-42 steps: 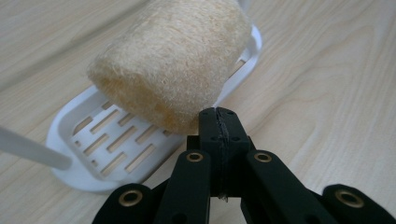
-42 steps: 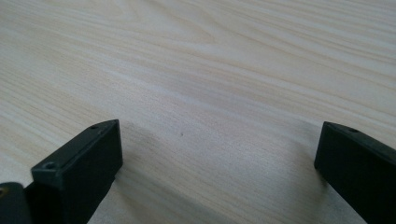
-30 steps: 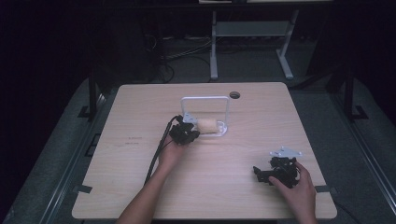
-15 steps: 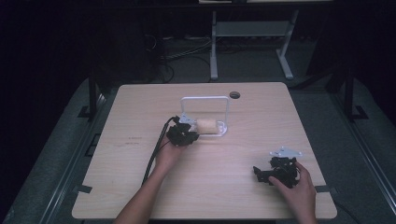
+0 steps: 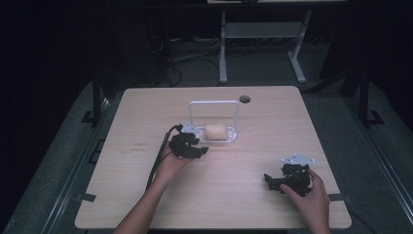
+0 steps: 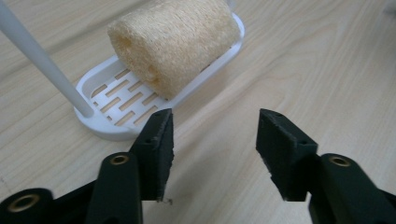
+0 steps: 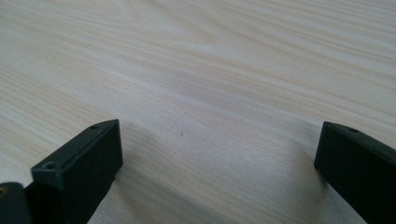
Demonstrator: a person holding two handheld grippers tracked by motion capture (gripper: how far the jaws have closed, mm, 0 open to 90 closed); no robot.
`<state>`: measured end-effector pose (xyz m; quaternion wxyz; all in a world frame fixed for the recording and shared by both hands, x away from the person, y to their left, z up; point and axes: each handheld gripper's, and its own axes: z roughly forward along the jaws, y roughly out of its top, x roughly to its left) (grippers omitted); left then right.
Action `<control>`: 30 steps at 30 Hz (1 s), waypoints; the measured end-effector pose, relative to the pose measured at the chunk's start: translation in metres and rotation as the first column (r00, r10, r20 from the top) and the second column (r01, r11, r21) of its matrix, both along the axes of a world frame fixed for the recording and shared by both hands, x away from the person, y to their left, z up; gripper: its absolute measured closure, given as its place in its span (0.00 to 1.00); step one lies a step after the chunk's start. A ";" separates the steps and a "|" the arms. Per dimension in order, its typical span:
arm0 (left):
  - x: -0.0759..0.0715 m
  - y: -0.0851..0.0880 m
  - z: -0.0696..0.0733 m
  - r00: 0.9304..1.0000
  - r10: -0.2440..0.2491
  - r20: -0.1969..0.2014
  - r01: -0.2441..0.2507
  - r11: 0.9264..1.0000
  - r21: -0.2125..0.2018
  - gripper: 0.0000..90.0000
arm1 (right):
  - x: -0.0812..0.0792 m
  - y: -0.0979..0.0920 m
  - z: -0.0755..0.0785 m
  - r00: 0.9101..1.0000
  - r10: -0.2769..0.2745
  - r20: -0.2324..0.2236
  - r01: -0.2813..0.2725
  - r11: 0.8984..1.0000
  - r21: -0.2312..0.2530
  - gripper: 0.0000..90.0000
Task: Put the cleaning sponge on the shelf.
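Note:
A beige loofah roll (image 5: 216, 131) (image 6: 173, 44) lies on its side on a white slotted dish (image 5: 233, 137) (image 6: 112, 100) with an upright white wire frame (image 5: 214, 103). My left gripper (image 5: 200, 150) (image 6: 215, 126) sits just in front of the dish's near-left end, a short gap from the loofah. Its jaws have just been opening and stand apart with nothing between them. My right gripper (image 5: 272, 181) (image 7: 219, 135) rests low over bare wood at the table's near right. It is wide open and holds nothing.
The light wooden table (image 5: 146, 195) has a round black grommet hole (image 5: 244, 99) near its far edge. The left gripper's black cable (image 5: 158, 161) trails toward the near-left. A grey metal stand (image 5: 263, 34) is on the floor beyond the table.
The left gripper has let go of the loofah, opened its jaws and drawn back a little toward the person. The loofah stays on the dish. The right gripper has not moved.

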<state>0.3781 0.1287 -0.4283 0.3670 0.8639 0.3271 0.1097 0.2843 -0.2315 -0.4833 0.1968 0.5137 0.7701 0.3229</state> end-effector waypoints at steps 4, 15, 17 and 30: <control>-0.005 0.005 0.002 1.000 -0.013 0.006 0.013 1.000 -0.008 0.41 | 0.000 0.000 0.000 1.000 0.000 0.000 0.000 1.000 0.000 0.01; -0.021 0.019 0.002 0.998 -0.039 0.043 0.040 0.999 -0.028 0.19 | 0.000 0.000 0.000 1.000 0.000 0.000 0.000 1.000 0.000 0.01; -0.023 0.023 0.002 0.998 -0.039 0.042 0.040 0.998 -0.038 0.17 | 0.000 0.000 0.000 1.000 0.000 0.000 0.000 1.000 0.000 0.01; -0.044 0.044 -0.003 0.997 -0.026 0.068 0.029 0.999 -0.037 0.15 | 0.000 0.000 0.000 1.000 0.000 0.000 0.000 1.000 0.000 0.01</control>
